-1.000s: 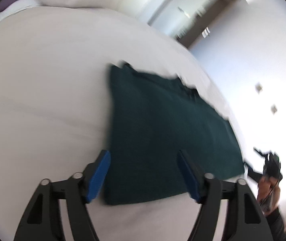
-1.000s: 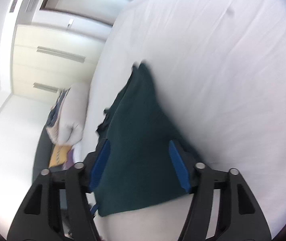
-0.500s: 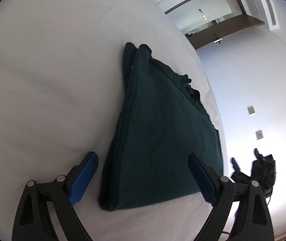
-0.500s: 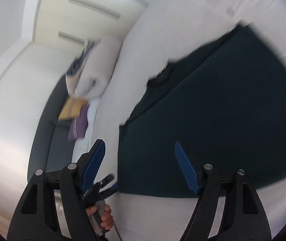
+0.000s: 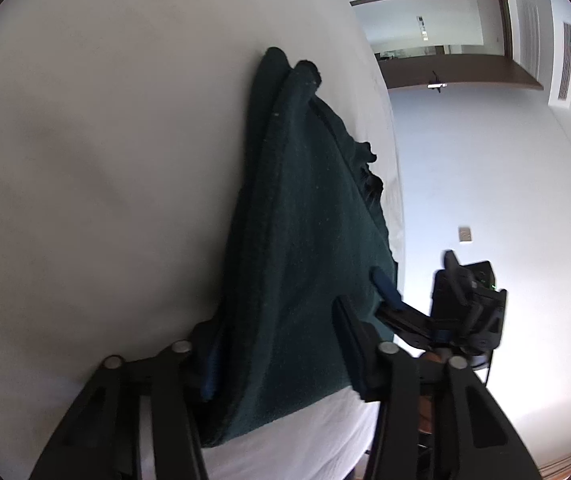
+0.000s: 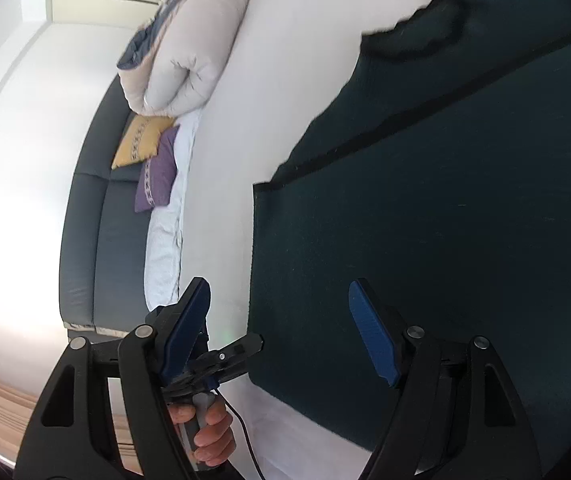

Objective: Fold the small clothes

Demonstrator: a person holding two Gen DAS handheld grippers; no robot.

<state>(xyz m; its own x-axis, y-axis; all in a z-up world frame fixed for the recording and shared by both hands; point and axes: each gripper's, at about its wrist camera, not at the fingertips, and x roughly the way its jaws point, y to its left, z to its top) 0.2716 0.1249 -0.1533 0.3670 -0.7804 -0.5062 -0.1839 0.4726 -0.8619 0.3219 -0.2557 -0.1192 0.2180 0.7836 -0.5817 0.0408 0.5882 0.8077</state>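
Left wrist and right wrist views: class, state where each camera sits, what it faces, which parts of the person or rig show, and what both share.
Left wrist: sits on the left gripper, facing along the dark green cloth on the white bed; its jaws, just closing, pinch the cloth's near edge; the right gripper shows beyond.
Right wrist: sits on the right gripper, open above the cloth's corner; the left gripper and the hand holding it show below.
Shared: cloth, bed, both grippers.
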